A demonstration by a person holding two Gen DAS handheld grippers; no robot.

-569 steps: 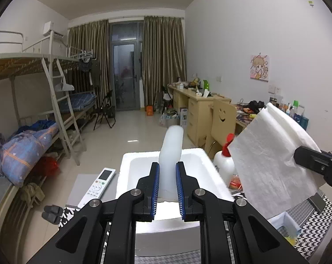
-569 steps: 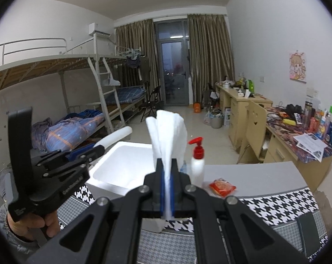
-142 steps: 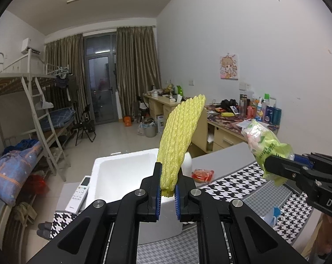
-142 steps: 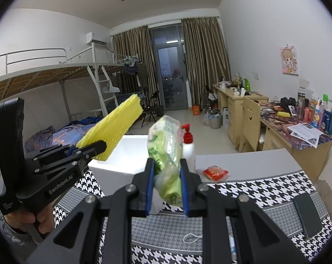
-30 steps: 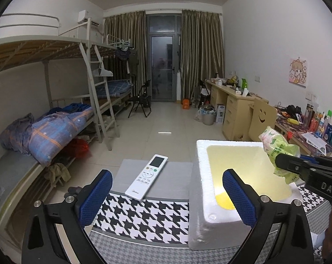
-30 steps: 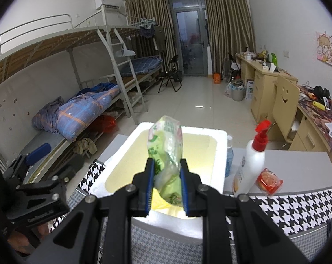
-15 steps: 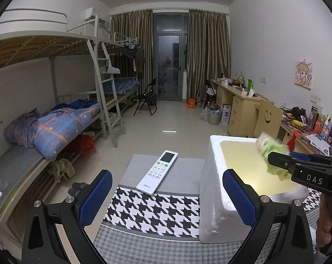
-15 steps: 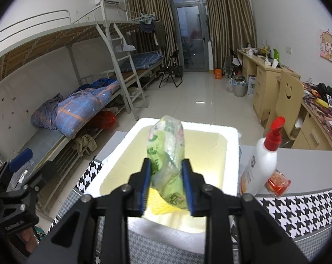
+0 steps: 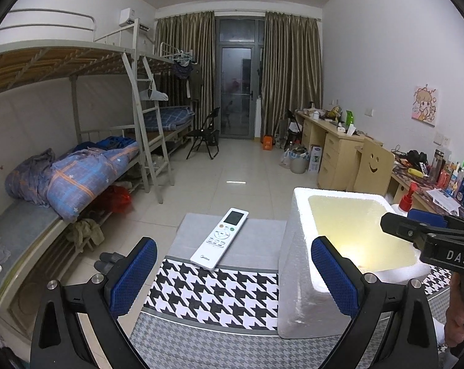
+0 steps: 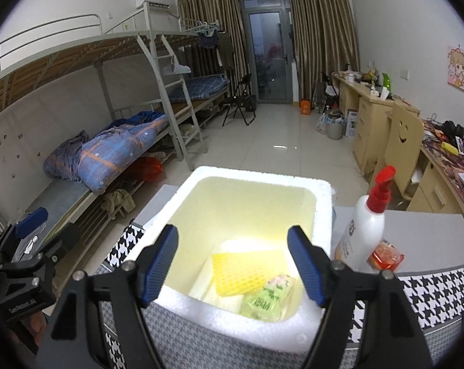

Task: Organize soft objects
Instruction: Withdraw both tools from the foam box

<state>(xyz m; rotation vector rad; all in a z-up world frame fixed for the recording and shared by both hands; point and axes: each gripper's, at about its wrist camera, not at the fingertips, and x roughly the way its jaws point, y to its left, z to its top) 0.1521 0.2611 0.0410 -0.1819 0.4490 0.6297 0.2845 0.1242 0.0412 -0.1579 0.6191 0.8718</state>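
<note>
The right hand-held gripper (image 10: 232, 258) hung wide open and empty directly above the foam box (image 10: 322, 196), its two blue pads spread to either side of the opening. Straight below and slightly ahead of it lay the green bag (image 10: 267, 299), resting at the near right of the box floor and touching the yellow mesh sleeve (image 10: 241, 269), whose long axis ran roughly across the view. White sheets showed beneath both. The left hand-held gripper (image 9: 230, 273) was likewise fully open and held nothing; it sat off to the left of the box, over the checked worktop (image 9: 213, 295), pointing toward the remote (image 9: 221, 238). The right one was therefore the nearer to the box contents. No further soft item could be seen on the worktop in either view, so the sorting looked close to finished.
</note>
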